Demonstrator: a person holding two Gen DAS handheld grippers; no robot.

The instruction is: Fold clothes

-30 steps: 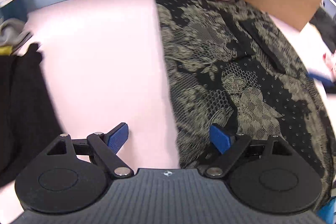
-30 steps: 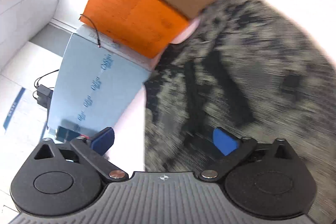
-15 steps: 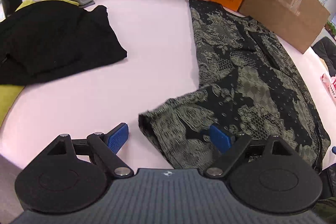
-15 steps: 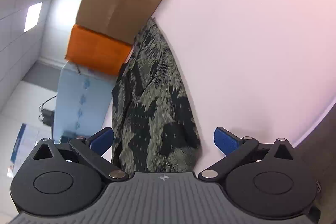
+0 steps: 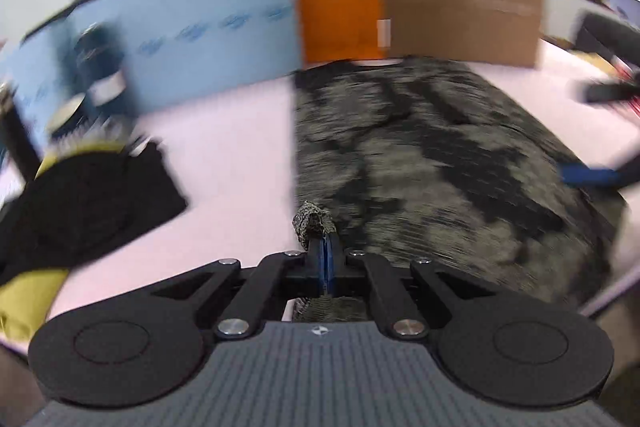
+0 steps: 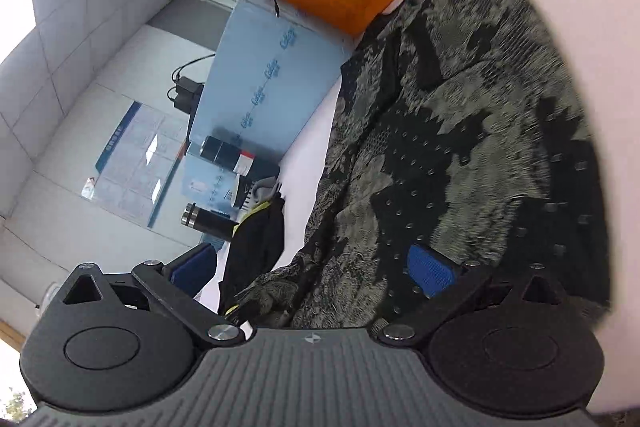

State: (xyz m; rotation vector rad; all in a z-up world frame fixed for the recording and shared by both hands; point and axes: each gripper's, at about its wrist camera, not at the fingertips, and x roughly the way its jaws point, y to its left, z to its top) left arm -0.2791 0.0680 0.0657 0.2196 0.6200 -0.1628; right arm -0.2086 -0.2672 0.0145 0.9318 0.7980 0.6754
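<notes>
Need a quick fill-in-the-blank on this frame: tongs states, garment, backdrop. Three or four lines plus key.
1. The left tongs are ____ on a bunched edge of the patterned garment.
2. The right tongs are ____, with the garment spread beneath them.
3. Between the blue board and the brown cardboard stands a panel coloured ____.
4. The table under the garment looks pale ____.

Missing words: shut; open; orange; pink

Left gripper (image 5: 323, 259) has now pinched the patterned garment (image 5: 440, 163)
</notes>
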